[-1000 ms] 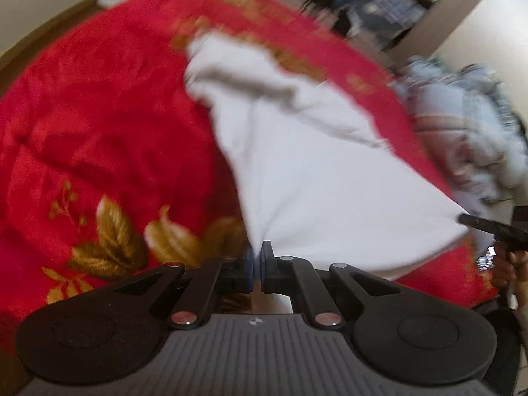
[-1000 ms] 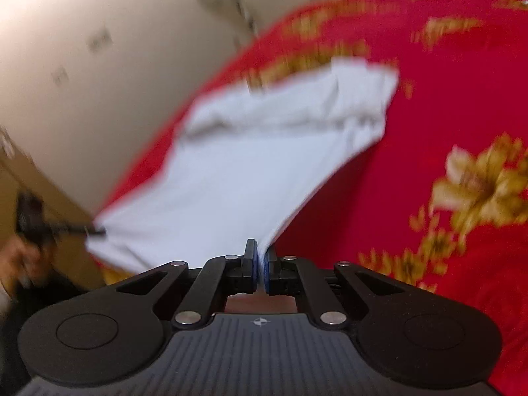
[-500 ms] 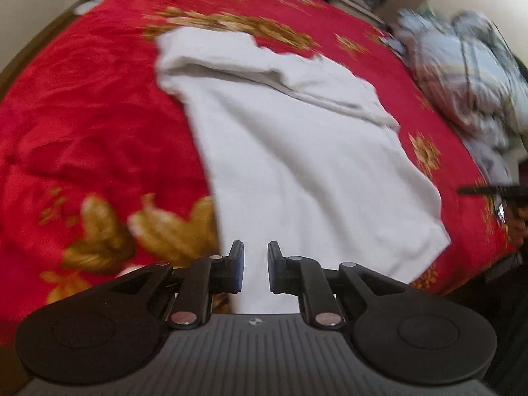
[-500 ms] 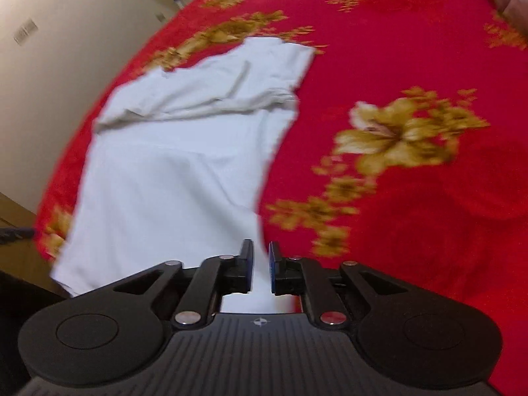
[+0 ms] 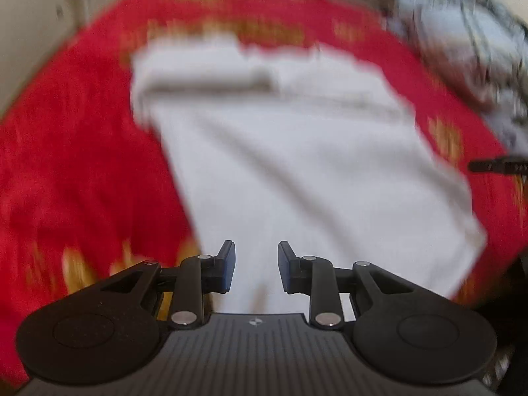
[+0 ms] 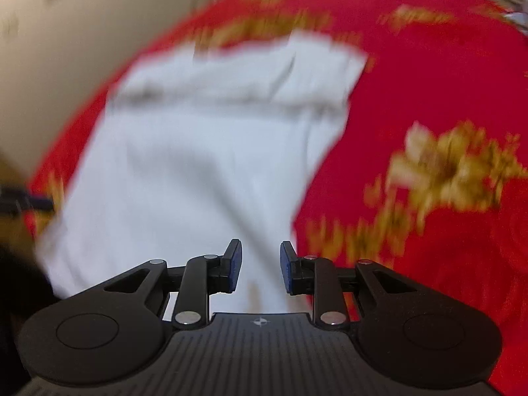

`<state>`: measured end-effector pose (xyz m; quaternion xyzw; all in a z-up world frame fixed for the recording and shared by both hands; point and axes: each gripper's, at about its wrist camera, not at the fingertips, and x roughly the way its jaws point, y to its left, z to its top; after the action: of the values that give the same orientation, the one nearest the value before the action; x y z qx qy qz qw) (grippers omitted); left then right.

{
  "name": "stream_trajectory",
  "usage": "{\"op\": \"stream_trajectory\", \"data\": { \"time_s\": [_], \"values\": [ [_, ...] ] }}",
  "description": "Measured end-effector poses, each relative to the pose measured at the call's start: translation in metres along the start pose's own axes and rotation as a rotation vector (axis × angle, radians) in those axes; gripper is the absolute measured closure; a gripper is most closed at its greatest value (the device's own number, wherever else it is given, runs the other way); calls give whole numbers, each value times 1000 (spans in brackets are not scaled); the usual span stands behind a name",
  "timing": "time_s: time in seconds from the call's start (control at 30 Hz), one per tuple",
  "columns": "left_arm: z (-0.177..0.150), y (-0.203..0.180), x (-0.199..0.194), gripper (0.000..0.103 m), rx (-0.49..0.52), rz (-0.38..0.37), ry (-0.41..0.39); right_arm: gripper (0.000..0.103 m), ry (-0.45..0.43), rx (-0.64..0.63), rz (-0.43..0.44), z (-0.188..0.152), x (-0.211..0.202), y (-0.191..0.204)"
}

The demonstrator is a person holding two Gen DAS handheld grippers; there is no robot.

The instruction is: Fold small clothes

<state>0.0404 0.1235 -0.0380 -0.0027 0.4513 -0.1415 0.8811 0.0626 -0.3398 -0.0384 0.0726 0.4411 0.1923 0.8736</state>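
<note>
The white garment [image 5: 297, 165] is laid flat on the red blanket [image 5: 82, 165]. Jaws of the left gripper [image 5: 255, 265] and right gripper [image 6: 260, 265] have just been opening — apart, nothing clamped — above the garment's near edge.

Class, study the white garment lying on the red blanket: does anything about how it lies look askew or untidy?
Slightly. The white garment lies flat on the red blanket, but its far end is bunched into a creased band. Blur hides finer detail.
</note>
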Motion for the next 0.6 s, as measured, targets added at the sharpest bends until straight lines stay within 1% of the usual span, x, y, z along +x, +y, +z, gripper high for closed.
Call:
{"op": "stream_trajectory", "data": {
  "time_s": [0.03,0.1,0.17,0.23,0.27,0.3,0.37,0.47,0.5,0.53,0.6],
  "values": [
    [14,-5,-2,72,0,5,-51,76,-47,34,-6,9,-3,-1],
    [43,-17,2,73,13,4,-124,76,-155,107,-42,31,-4,-4],
    [73,-38,13,73,40,2,-191,76,-271,172,-59,52,-7,-3],
    [102,-64,34,73,81,3,-234,76,-371,225,-70,66,-6,-4],
    [113,-77,48,73,98,6,-248,76,-409,224,-83,72,-3,-2],
    [124,-87,64,73,108,14,-257,76,-427,205,-111,76,1,1],
    [144,-109,98,73,110,20,-249,76,-429,154,-163,80,8,5],
    [158,-137,148,71,84,-12,-203,76,-389,181,-196,87,17,-7],
    [162,-144,165,64,79,-19,-189,76,-374,190,-210,90,19,-11],
    [165,-154,181,53,74,-27,-165,76,-363,195,-225,92,21,-14],
    [166,-167,208,46,76,-31,-131,76,-361,196,-245,95,24,-19]
  ]
}}
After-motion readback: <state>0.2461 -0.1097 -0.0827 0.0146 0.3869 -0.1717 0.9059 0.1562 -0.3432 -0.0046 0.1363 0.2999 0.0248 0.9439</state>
